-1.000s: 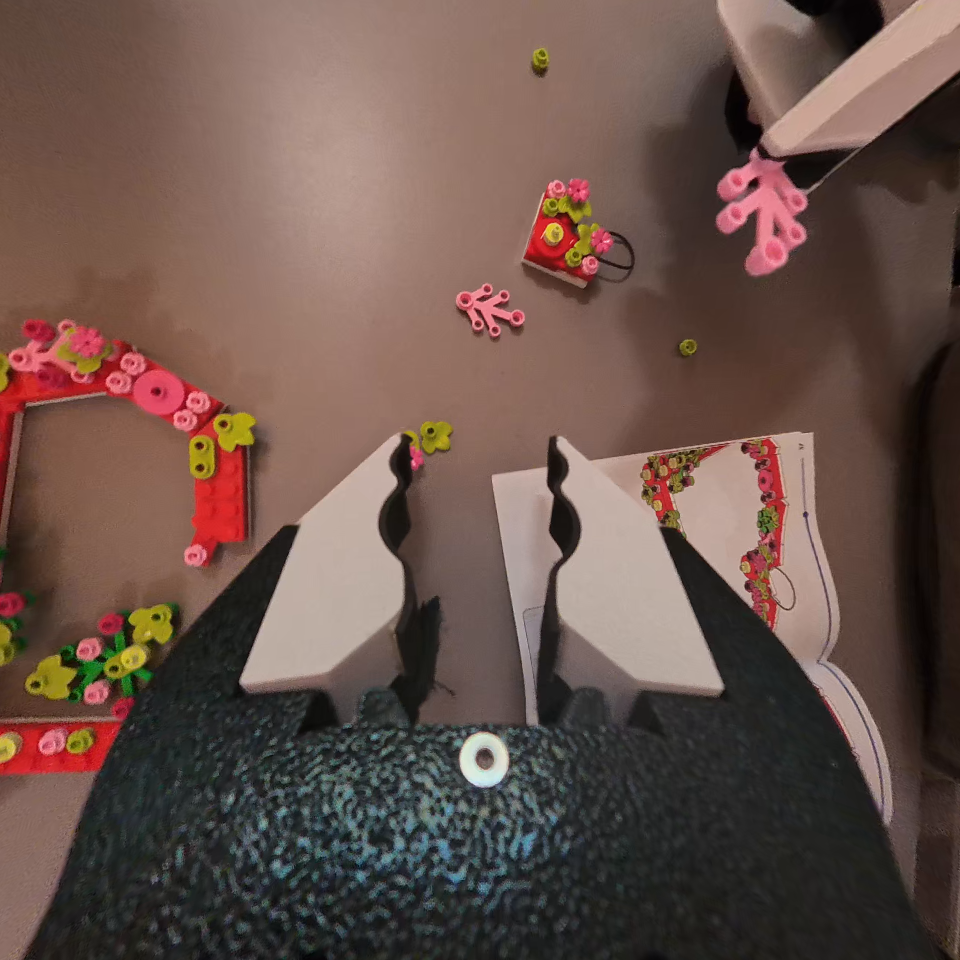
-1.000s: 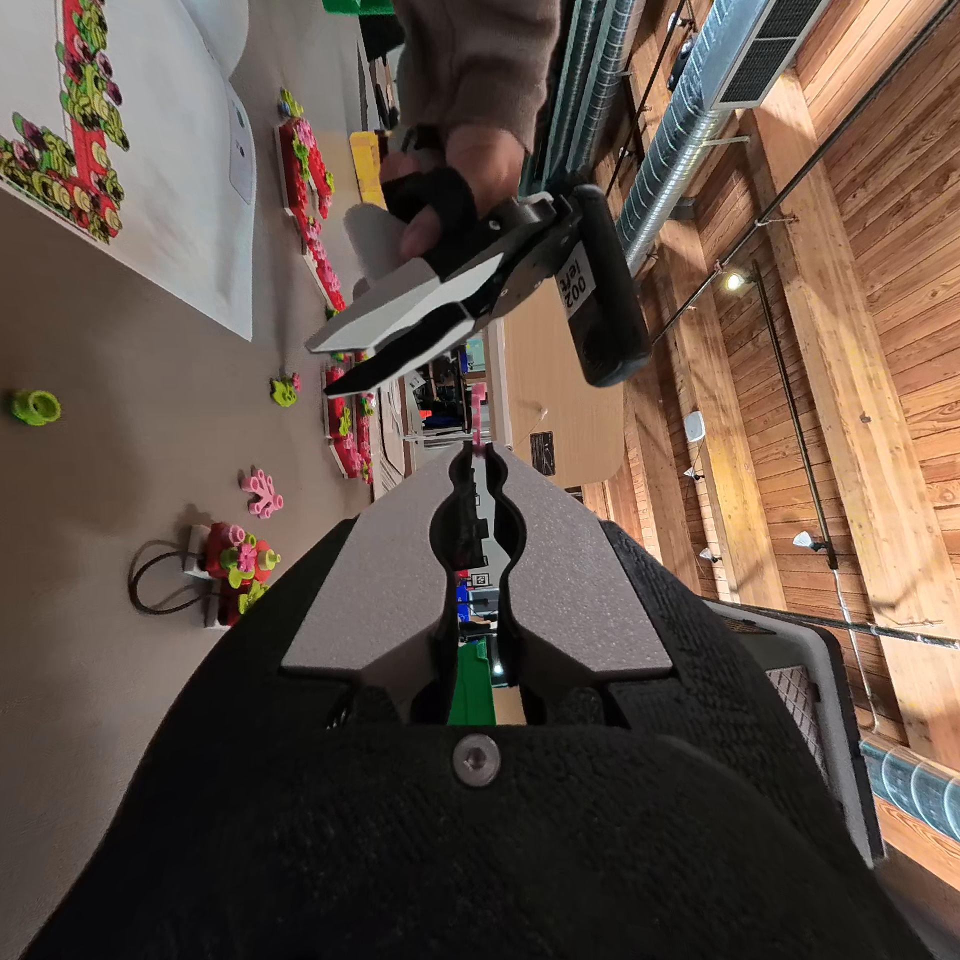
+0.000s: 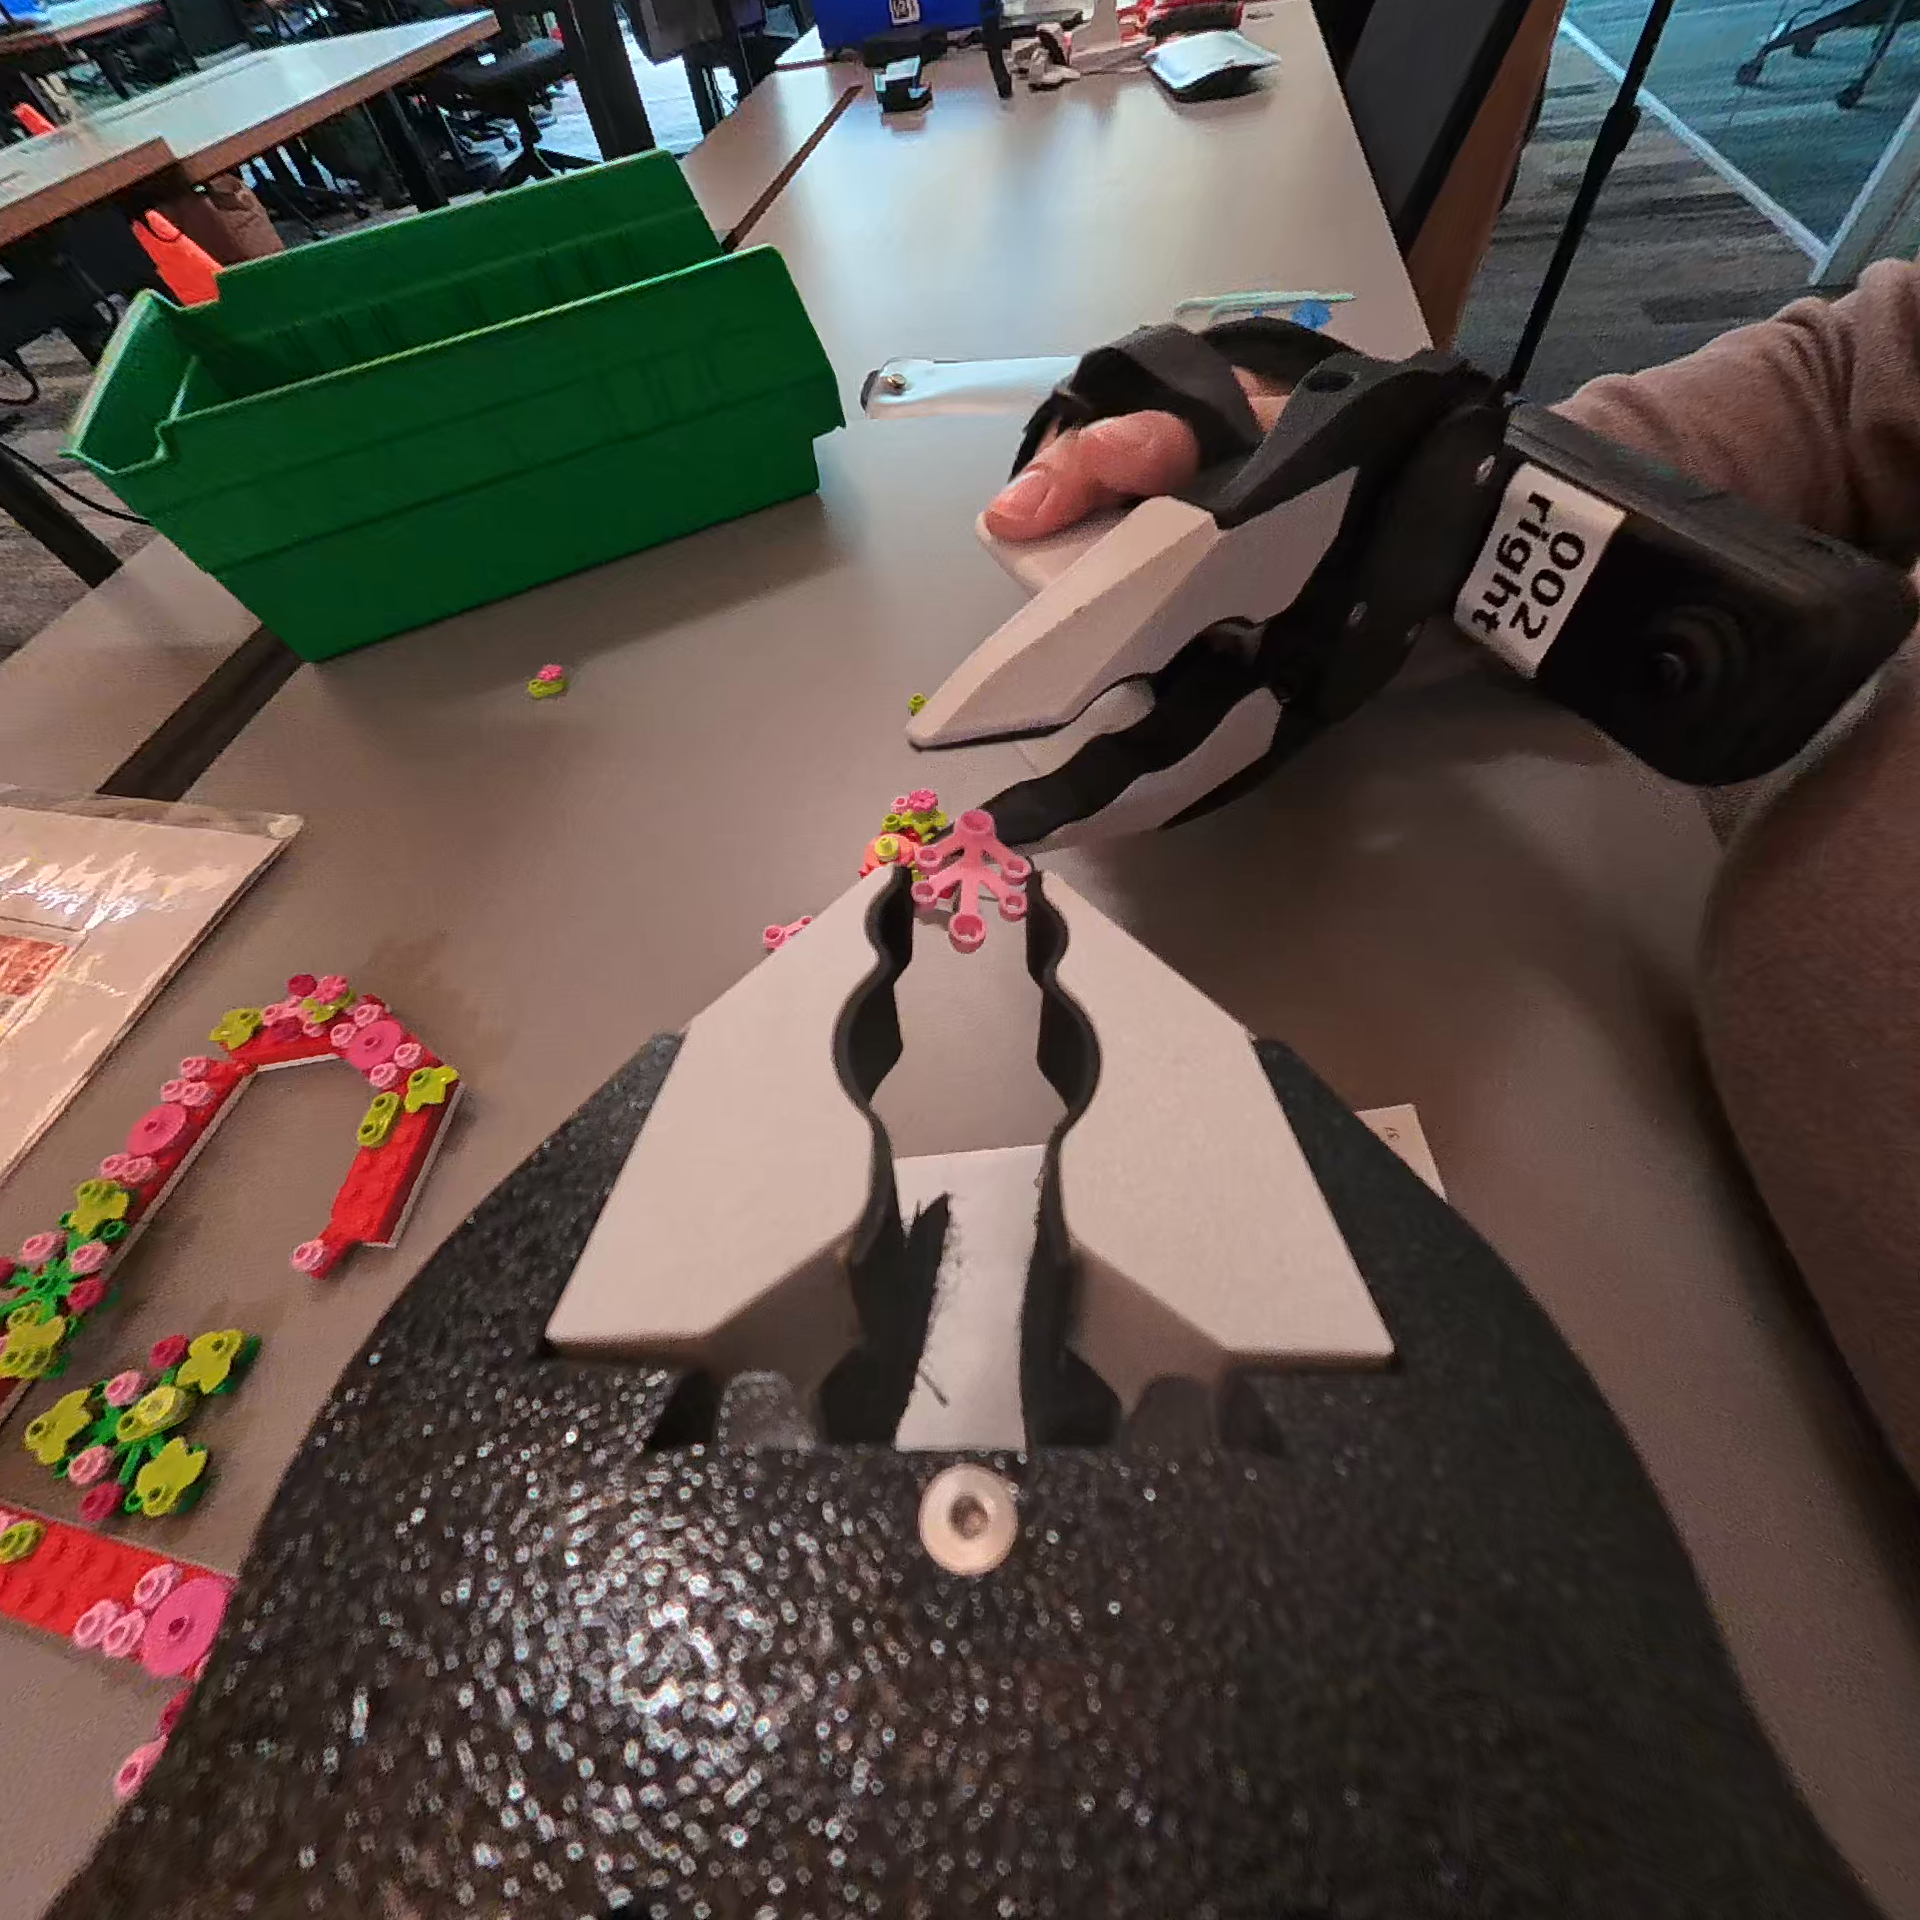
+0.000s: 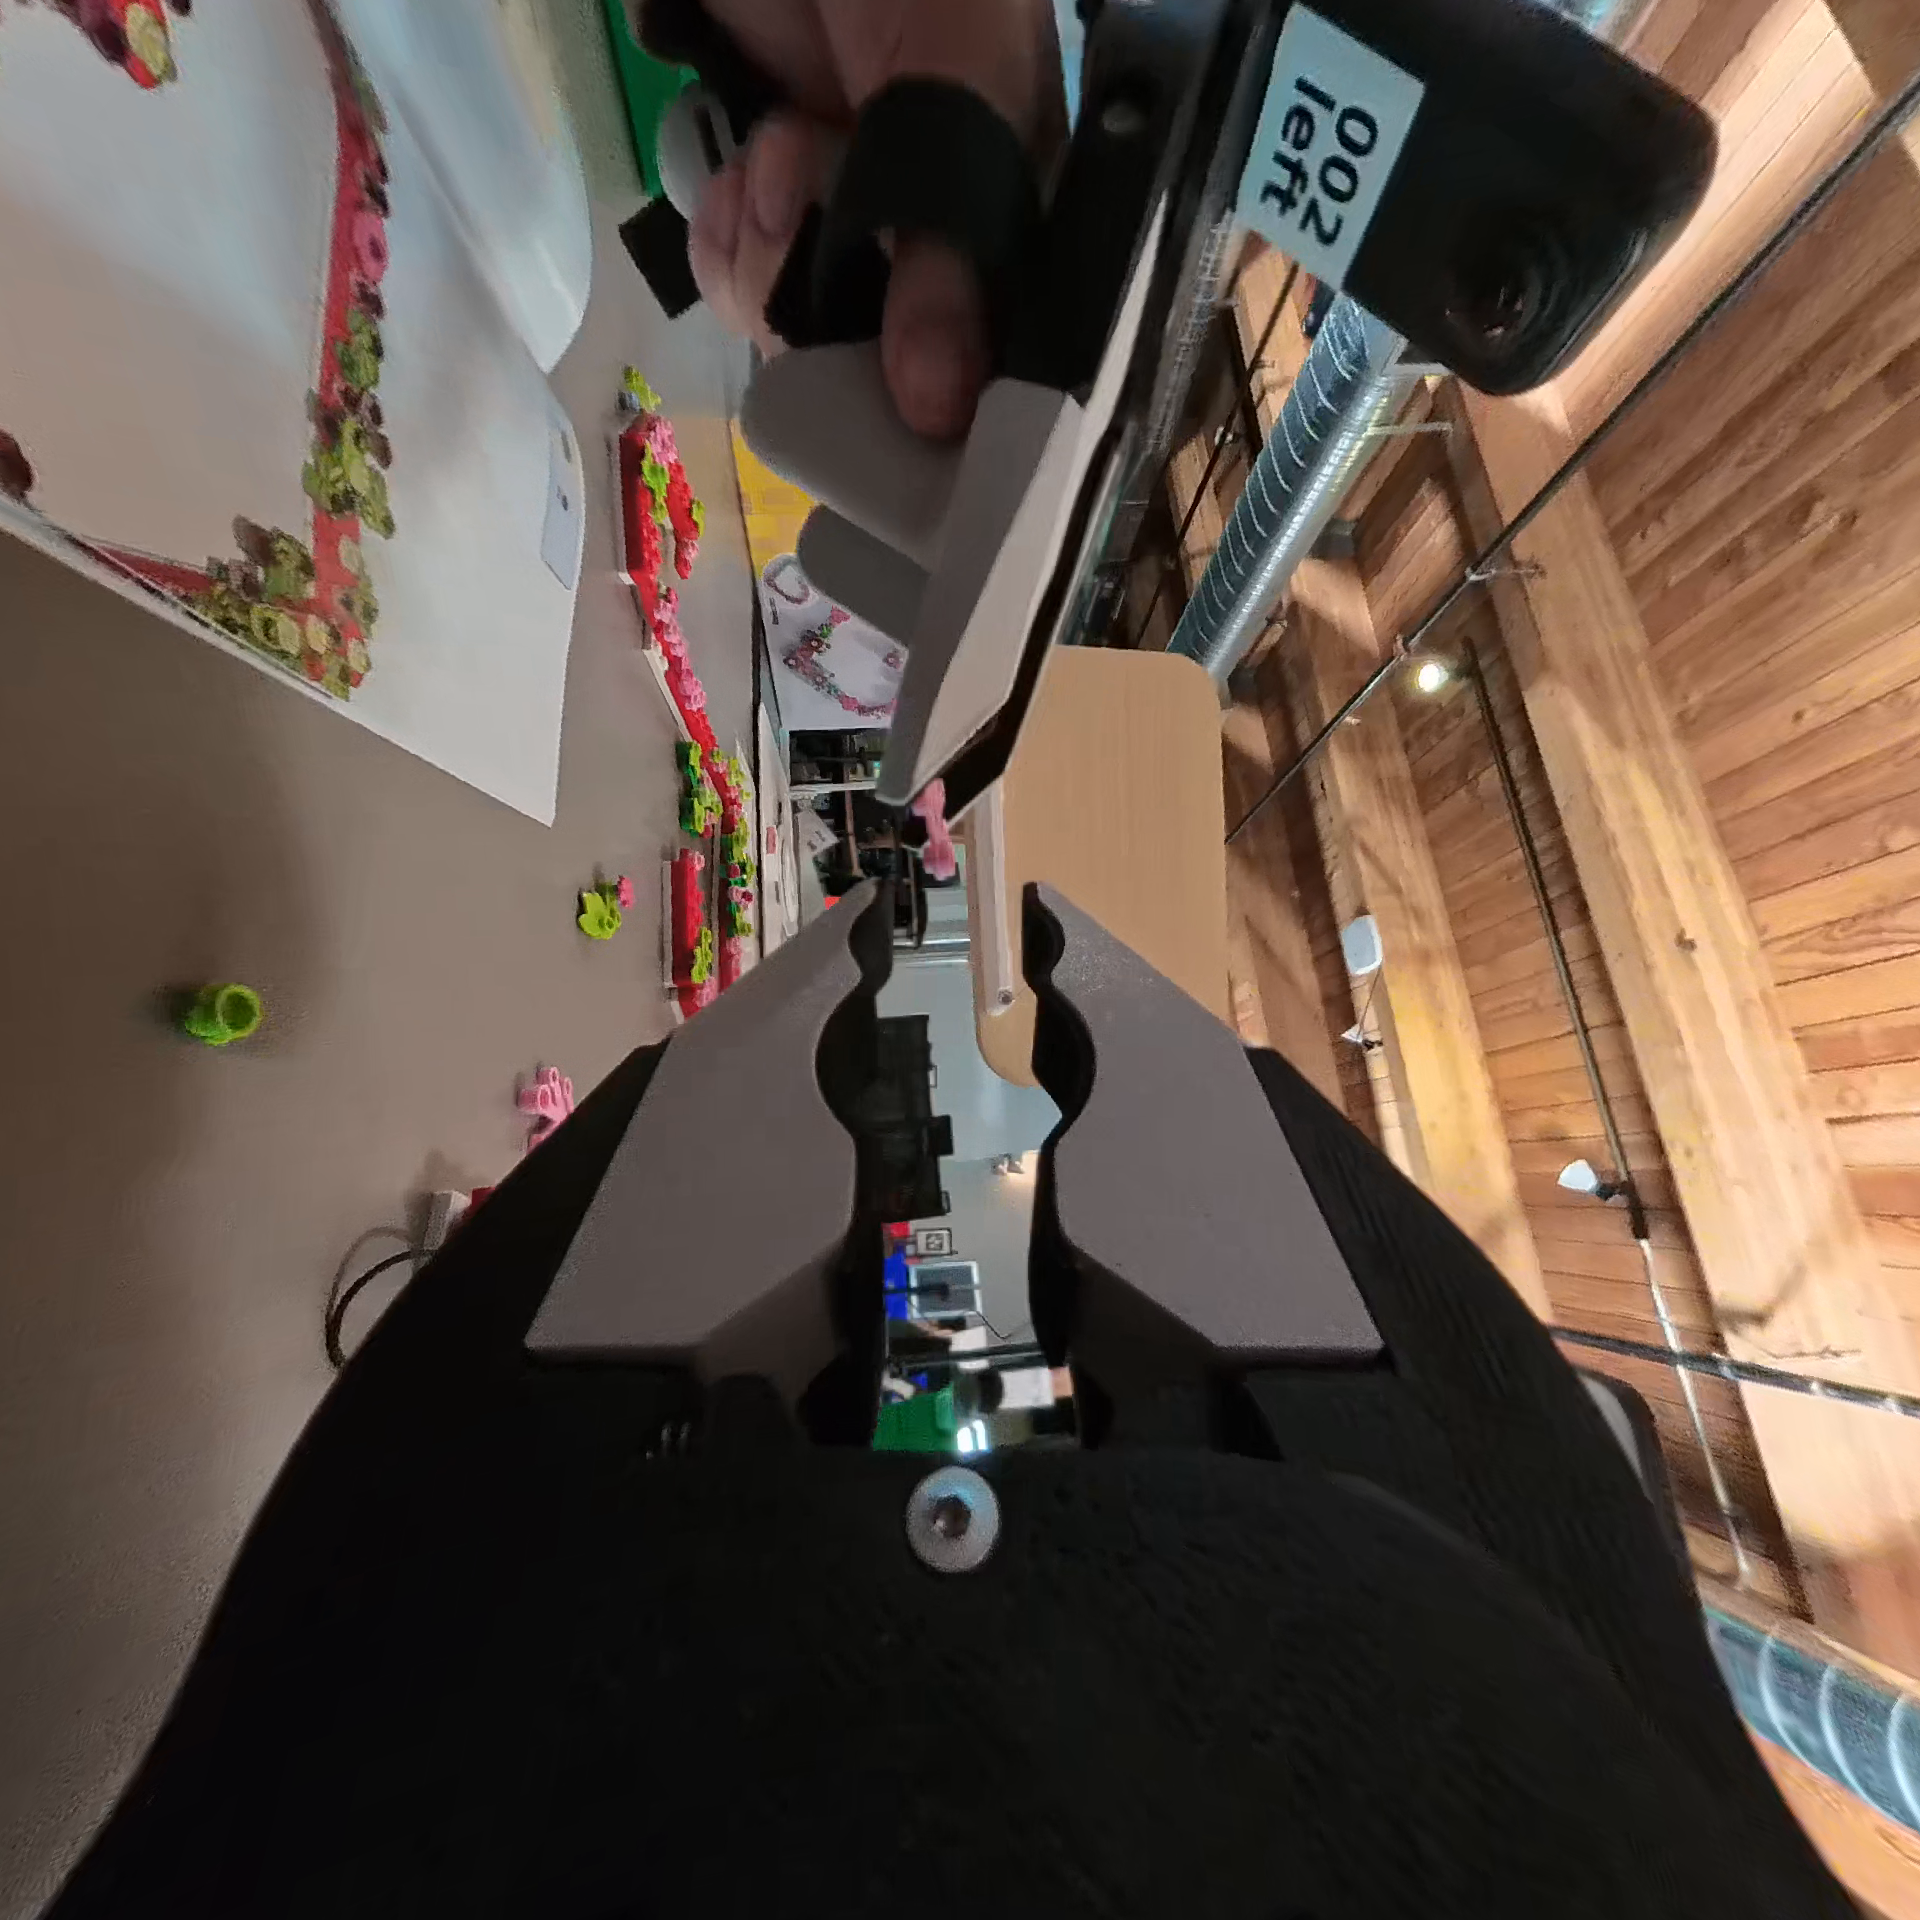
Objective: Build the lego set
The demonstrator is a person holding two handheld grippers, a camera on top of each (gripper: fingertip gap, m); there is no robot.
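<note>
A pink branch-shaped lego piece (image 3: 966, 868) sits between the fingertips of my left gripper (image 3: 966, 883), which is closed onto it above the table. It also shows in the right wrist view (image 4: 935, 836) at the tip of the left gripper (image 4: 914, 805). My right gripper (image 4: 956, 899) is open and empty, with its tips just short of the piece. From the left wrist view it (image 3: 956, 777) reaches in from the right with its jaws apart. A red flower-covered frame (image 3: 343, 1122) lies at the left. A small red flowered block (image 3: 904, 831) stands behind my left fingertips.
A green bin (image 3: 468, 447) stands at the back left. The instruction booklet (image 4: 208, 416) lies open under my left gripper. A second pink branch piece (image 3: 784, 932), a lime stud (image 4: 223, 1013) and a small flower (image 3: 548, 681) lie loose. A person's sleeve (image 3: 1818, 935) fills the right side.
My right gripper was shut on the pink branch piece and has opened. My left gripper tilted up, came to the piece and narrowed onto it.
</note>
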